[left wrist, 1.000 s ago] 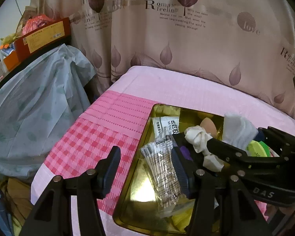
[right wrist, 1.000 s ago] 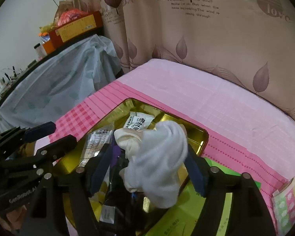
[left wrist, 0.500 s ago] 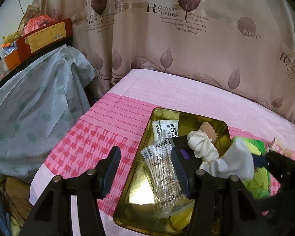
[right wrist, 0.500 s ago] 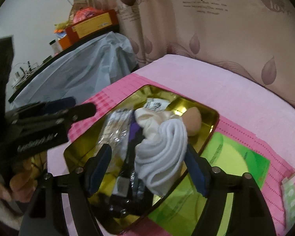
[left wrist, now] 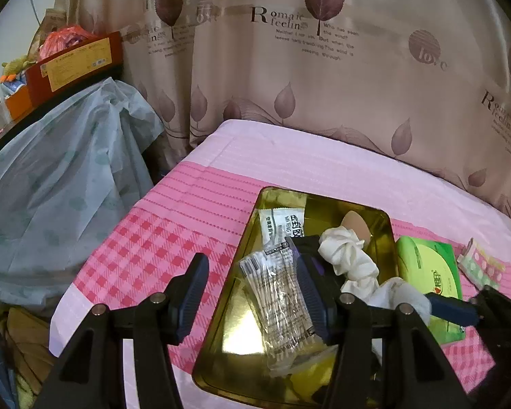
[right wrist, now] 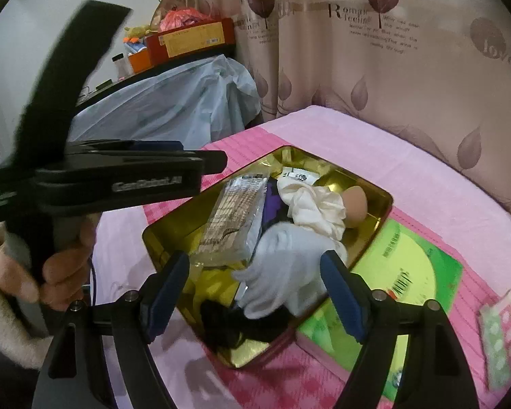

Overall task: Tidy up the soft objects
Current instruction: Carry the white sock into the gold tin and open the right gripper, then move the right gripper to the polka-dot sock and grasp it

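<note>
Leaf-printed curtains are hanging behind the pink bedcover [left wrist: 289,160] where your gold tin tray [right wrist: 378,211] is sitting, and your right gripper [right wrist: 255,293] is opening its jaws around the white sock [right wrist: 282,266], its pads no longer pressing. Be lifting clear straight up so the crumpled, soft sock is staying in the tray's near end beside the cream scrunchie [right wrist: 310,208], while your left gripper [left wrist: 252,296] is hovering open and empty over the tray's left edge.
</note>
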Demonstrator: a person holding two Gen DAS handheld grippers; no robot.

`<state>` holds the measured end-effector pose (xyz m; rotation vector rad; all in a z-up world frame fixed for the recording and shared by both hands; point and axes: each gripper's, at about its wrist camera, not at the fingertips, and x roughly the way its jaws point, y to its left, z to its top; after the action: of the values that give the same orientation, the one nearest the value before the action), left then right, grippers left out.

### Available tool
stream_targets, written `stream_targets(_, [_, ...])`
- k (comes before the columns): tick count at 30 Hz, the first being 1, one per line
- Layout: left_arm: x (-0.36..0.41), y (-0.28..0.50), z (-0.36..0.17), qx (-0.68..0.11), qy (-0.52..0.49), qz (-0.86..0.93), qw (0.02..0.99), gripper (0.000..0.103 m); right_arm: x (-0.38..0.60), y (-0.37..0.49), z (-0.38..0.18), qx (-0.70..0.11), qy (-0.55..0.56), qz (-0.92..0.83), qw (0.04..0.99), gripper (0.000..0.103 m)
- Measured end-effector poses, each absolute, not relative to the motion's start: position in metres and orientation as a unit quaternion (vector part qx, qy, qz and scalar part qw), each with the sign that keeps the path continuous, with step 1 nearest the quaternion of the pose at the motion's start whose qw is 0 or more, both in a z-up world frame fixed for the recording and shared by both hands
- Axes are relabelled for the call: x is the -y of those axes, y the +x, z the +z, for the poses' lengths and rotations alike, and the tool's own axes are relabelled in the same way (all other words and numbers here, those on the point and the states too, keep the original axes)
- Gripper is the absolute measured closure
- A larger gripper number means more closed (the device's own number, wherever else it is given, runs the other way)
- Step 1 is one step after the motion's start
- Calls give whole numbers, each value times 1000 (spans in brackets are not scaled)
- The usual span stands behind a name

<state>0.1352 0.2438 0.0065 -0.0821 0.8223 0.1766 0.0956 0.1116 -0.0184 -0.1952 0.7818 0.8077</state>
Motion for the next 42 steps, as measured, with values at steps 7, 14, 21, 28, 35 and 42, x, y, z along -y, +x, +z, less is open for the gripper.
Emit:
stream_targets(7, [-237, 134, 6, -400, -31, 82, 913, 48, -79, 84, -7, -355, -92, 368, 854, 25])
stream_targets(14, [-229, 133, 4, -401, -18, 76, 913, 48, -3, 95, -3, -360, -99, 295, 880, 23])
stream_targets(21, [-213, 133, 1, -403, 6, 60, 913, 48, 88, 136, -19, -393, -111, 181, 895, 22])
stream_targets(28, [-194, 131, -5, -403, 32, 30, 914, 48, 119, 167, -48, -429, -129, 155, 880, 20])
stream_targets(35, [-182, 131, -13, -409, 50, 19, 911, 48, 128, 190, -80, -452, -139, 153, 868, 20])
stream_targets(42, [-168, 124, -13, -410, 62, 10, 910, 48, 127, 198, -97, -462, -148, 157, 860, 29])
